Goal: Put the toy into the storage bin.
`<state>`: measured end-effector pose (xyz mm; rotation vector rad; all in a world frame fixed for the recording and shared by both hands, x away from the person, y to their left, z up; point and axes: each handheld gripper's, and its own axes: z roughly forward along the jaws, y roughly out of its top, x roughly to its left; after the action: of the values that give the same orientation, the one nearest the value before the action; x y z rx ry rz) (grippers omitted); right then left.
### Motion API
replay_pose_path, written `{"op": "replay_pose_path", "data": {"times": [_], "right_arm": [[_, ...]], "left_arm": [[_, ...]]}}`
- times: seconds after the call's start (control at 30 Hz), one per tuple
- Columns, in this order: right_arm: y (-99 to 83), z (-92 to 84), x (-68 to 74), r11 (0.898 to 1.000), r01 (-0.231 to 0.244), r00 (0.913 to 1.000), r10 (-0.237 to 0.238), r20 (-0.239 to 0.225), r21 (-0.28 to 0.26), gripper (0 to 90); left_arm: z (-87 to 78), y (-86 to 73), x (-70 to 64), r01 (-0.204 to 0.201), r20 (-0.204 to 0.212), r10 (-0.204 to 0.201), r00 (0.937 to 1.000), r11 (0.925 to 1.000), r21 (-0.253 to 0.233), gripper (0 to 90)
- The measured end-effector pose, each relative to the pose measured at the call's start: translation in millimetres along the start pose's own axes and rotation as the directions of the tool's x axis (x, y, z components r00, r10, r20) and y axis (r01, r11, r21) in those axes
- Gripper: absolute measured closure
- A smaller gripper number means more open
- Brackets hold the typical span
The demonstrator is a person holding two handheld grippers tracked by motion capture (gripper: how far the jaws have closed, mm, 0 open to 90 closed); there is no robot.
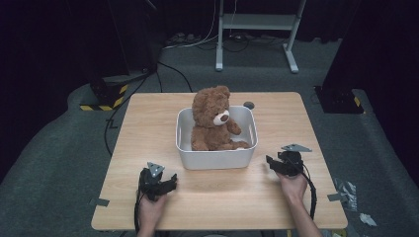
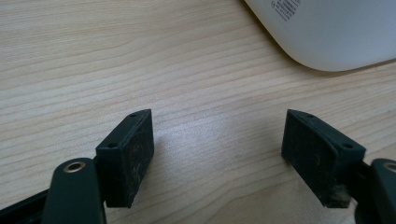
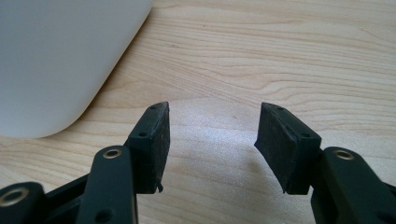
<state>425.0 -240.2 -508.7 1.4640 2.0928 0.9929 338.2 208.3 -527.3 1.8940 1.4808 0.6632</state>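
A brown teddy bear sits upright in a white plastic bin near the middle of the wooden table. My left gripper rests low over the table, in front of the bin's left corner, pointing right; its jaws stand open with only bare wood between them. The bin's rounded corner lies beyond them. My right gripper is just off the bin's front right corner, pointing left toward it. Its jaws are open and empty, with the bin wall close at the left.
The table's front half is bare wood between the two hands. A small dark round thing lies behind the bin. Beyond the table are a white stand, cables and black equipment on grey carpet.
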Motion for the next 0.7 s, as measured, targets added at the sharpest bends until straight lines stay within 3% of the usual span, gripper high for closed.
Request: {"op": "replay_pose_path", "data": {"times": [0.33, 0.43, 0.5, 0.7], "right_arm": [[-4.3, 9.2, 3.3, 1.0, 0.003, 1.0, -0.003, 0.008, 0.03, 40.7], [-4.9, 10.8, 5.6, 0.999, 0.022, 0.9995, -0.022, 0.021, 0.028, 40.1], [-6.9, 14.2, 10.8, 0.998, 0.064, 0.9966, -0.064, 0.052, 0.013, 38.5], [-6.0, 13.7, 10.6, 0.997, 0.067, 0.9965, -0.068, 0.047, 0.023, 38.2]], "left_arm": [[0.1, -0.1, 0.0, 0.0, 0.001, 0.0, 1.0, 1.0, -0.001, 25.2], [0.1, -0.1, 0.0, 0.0, 0.001, 0.0, 1.0, 1.0, -0.002, 25.2], [0.1, -0.1, 0.0, 0.001, 0.001, -0.001, 1.0, 1.0, -0.002, 25.2], [-0.1, -0.1, 0.0, 0.0, -0.001, 0.0, 1.0, 1.0, 0.001, 25.2]]}}
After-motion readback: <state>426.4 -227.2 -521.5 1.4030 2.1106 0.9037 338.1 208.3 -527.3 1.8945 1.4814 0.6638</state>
